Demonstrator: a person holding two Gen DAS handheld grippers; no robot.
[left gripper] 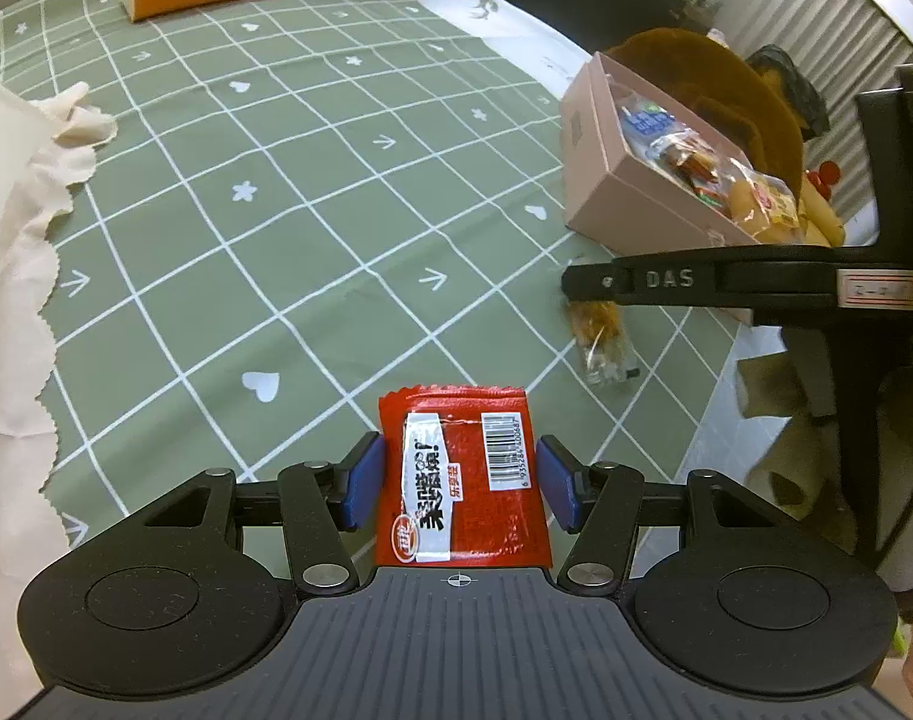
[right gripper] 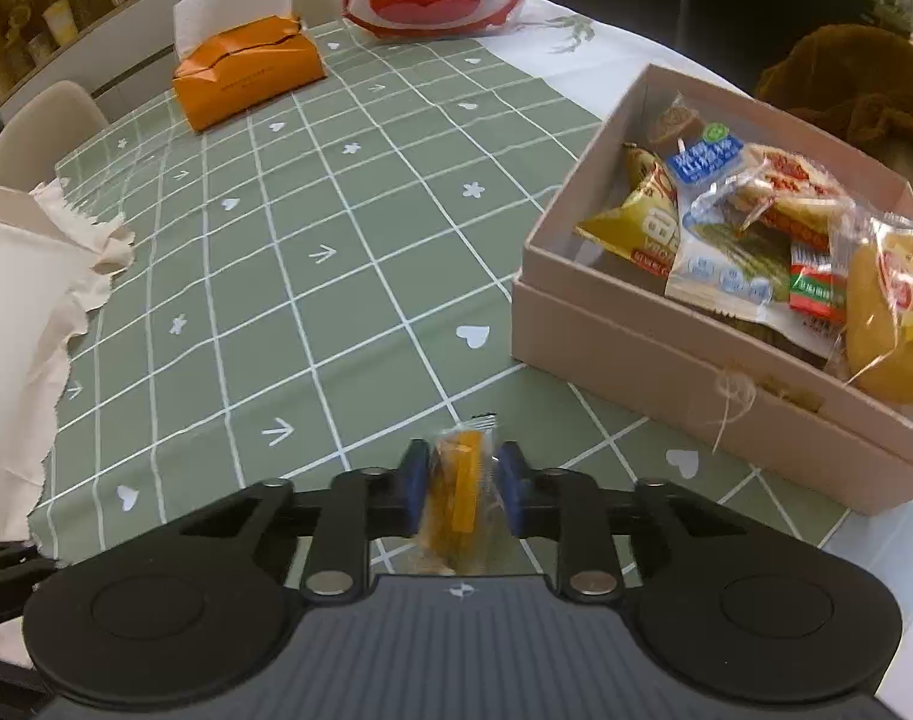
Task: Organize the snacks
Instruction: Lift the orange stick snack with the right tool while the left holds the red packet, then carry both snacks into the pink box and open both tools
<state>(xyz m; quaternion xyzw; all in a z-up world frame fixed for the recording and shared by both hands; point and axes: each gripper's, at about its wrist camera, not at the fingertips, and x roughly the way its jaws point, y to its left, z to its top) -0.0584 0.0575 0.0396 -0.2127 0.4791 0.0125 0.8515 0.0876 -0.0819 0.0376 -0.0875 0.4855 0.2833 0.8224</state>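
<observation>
Pink box at two o'clock from the right gripper in the right wrist view, near, open top facing up, already part-filled with wrapped snacks. Right hand the nearer one: in the left wrist view the same box well off at one to two o'clock from the left gripper, with the right tool's arm crossing between.

Right tongs nearly pressed together, pinching a small clear-wrapped orange snack. Long axis running twelve to six, straight along the fingers; crimped end poking out at twelve. Wrapper glossy, crinkled, slightly blurred.

Left tongs spread wide, blue pads touching both long edges of a red packet. Held or only bracketed: cannot tell for sure, reads as a wide grip. Packet flat, long axis twelve to six, barcode and white label up, serrated top edge at twelve.

Likely next: carry toward two o'clock, over the box rim.
</observation>
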